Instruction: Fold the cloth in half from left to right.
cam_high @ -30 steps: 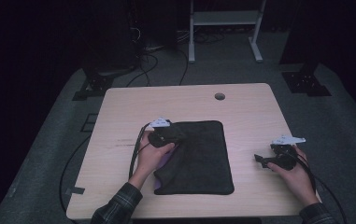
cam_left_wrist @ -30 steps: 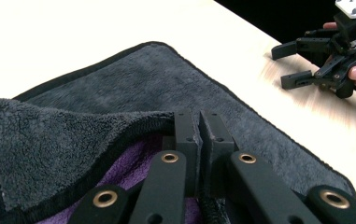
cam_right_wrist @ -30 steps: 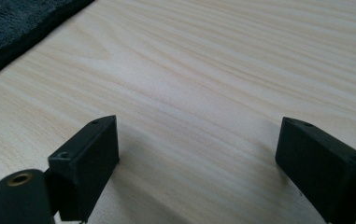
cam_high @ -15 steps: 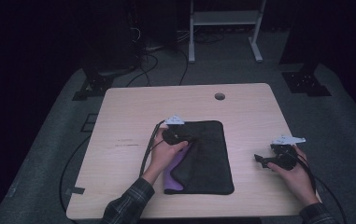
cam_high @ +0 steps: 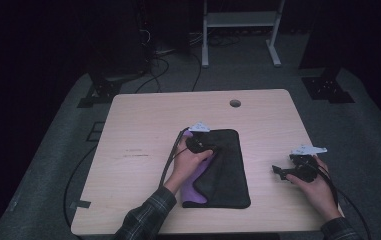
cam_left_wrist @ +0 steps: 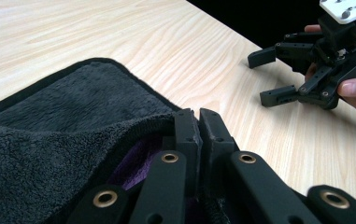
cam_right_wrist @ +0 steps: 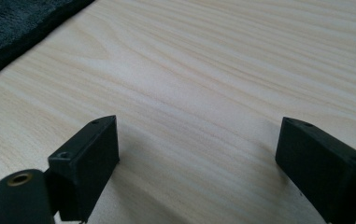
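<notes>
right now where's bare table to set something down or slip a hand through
Widest free patch: left of the dark towel, out to the table edge. Also bare: the far strip by the round hole, and the gap between towel and right gripper. Crowded where the left gripper pinches the towel.

No readable text, label, brand or number anywhere in scene; faint dark marks on wooden tabletop [cam_high: 137, 154] left of dark towel [cam_high: 228, 165] too small to make out; gripper bodies unmarked
</notes>
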A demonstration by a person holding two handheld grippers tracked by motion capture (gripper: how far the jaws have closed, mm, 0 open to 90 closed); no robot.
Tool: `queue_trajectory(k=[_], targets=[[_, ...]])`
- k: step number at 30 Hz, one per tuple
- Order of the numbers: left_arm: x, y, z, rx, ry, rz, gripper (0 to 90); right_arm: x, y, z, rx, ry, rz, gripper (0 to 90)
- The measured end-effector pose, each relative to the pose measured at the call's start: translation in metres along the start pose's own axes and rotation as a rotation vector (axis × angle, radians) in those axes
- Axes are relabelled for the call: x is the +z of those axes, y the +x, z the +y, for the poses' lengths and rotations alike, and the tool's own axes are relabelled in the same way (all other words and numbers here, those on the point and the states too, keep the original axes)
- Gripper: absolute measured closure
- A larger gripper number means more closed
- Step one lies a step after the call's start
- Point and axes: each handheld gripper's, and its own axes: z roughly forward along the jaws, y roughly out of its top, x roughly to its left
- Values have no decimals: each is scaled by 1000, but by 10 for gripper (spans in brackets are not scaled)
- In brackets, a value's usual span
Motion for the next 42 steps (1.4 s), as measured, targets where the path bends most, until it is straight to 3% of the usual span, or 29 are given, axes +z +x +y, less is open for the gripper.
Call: queue_trajectory(k=[10,17,27,33,37,40,42], targets=[[25,-7,5,-10,2,-36,864,0,0,0,0,0,0,124],[48,-8,0,-20,40,-43,862,0,0,0,1,0,0,124],[66,-8,-4,-10,92,-37,836,0,0,0,0,0,0,124],[64,-13,0,30,82,-35,698,0,0,0,0,0,0,124],[53,-15,3,63,86,-6,502,0,0,0,0,0,0,124],[39,-14,1,102,86,38,411,0,0,0,-1,-1,0,118],[31,-13,0,107,90,56,364,0,0,-1,-6,5,3,102]])
